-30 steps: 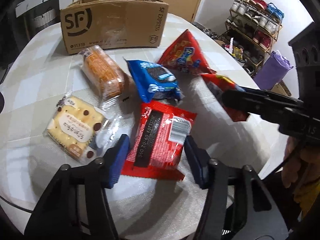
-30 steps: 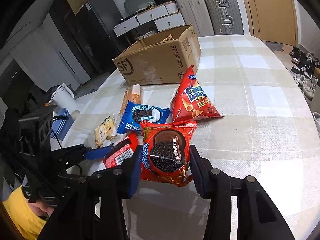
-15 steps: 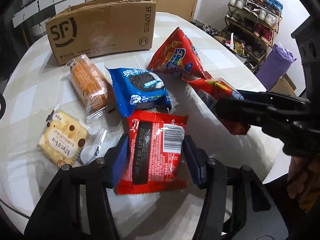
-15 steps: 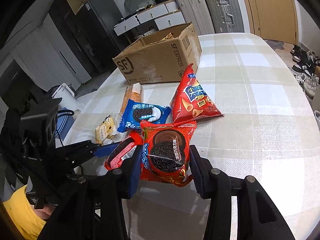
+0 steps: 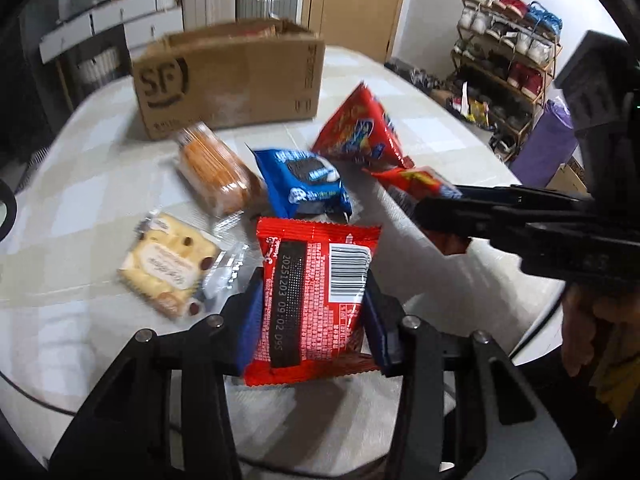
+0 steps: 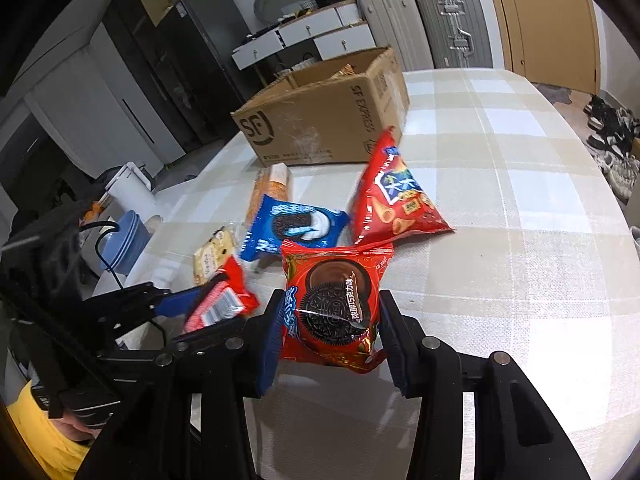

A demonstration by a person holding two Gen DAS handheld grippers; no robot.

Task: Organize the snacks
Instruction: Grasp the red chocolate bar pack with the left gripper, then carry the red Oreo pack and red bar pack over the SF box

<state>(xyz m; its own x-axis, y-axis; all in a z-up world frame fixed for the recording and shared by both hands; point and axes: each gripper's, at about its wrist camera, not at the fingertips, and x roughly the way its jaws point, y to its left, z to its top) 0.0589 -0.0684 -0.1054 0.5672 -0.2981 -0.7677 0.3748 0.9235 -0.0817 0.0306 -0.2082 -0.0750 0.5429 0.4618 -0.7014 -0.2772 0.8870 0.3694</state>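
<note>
My left fingers [image 5: 312, 300] were closing onto the barcode-side red packet [image 5: 316, 300], now lifted off the tabletop [image 5: 80, 184], nearer me than the cardboard box [image 5: 228, 80]. Right fingers [image 6: 328, 332] stayed clamped on the red cookie packet [image 6: 336, 304]. Both ready for boxing.

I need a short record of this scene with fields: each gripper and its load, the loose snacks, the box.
left gripper: jaws closing on a red packet, barcode side up
right gripper: shut on a red cookie packet
loose snacks: blue cookie packet, red chip bag, orange cracker pack, pale biscuit pack
box: open cardboard, behind the snacks
surface: checked tablecloth
</note>
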